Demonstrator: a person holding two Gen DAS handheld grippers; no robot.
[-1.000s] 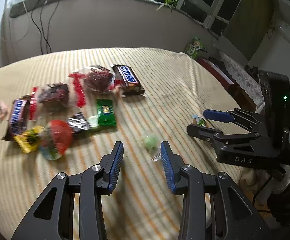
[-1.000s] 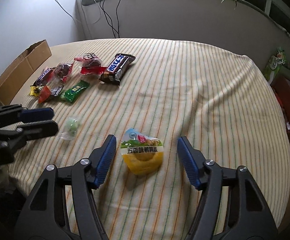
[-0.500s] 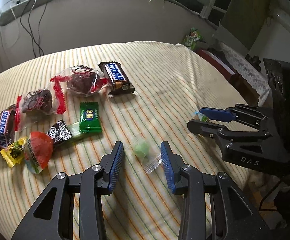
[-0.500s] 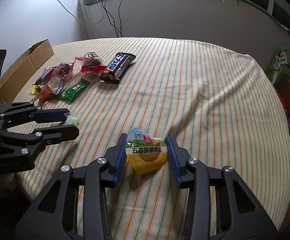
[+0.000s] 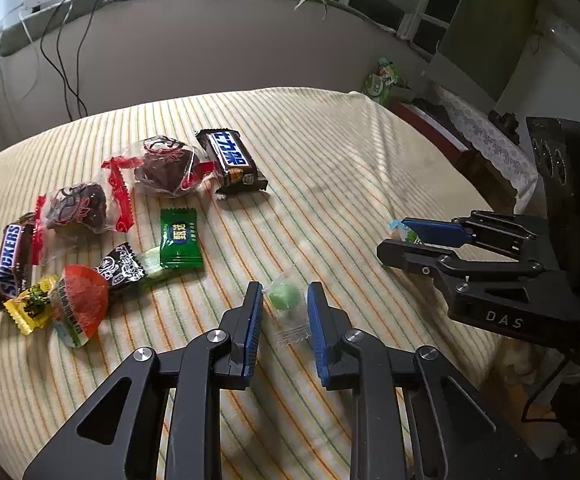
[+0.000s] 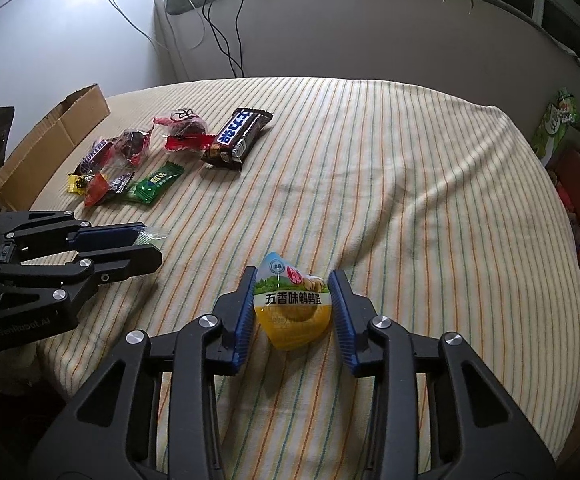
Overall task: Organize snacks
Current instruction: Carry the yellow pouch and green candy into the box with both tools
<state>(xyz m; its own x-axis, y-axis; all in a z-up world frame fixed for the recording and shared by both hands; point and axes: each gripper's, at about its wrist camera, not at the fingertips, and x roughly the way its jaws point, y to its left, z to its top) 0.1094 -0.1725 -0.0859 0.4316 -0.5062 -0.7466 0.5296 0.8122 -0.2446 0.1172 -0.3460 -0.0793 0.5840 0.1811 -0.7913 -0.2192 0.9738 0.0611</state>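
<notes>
My left gripper (image 5: 284,312) straddles a small green candy in a clear wrapper (image 5: 286,298) on the striped cloth; its jaws are narrowed around it, with small gaps showing. My right gripper (image 6: 292,304) is shut on a yellow quail-egg pouch (image 6: 292,308), both pads touching its sides. A cluster of snacks lies on the cloth: a Snickers-style bar (image 5: 230,160), two red-wrapped dark sweets (image 5: 162,166), a green candy (image 5: 180,238), a red jelly cup (image 5: 80,300). The left gripper also shows in the right wrist view (image 6: 146,244).
A cardboard box (image 6: 50,140) sits at the cloth's left edge. The right gripper body (image 5: 510,272) stands to the right of the left one. Cables hang on the wall behind. Green packets (image 6: 558,120) and clutter lie beyond the right edge.
The left gripper moved forward over the green candy and its jaws narrowed around it. The right gripper's jaws closed from wide open onto the yellow pouch.
</notes>
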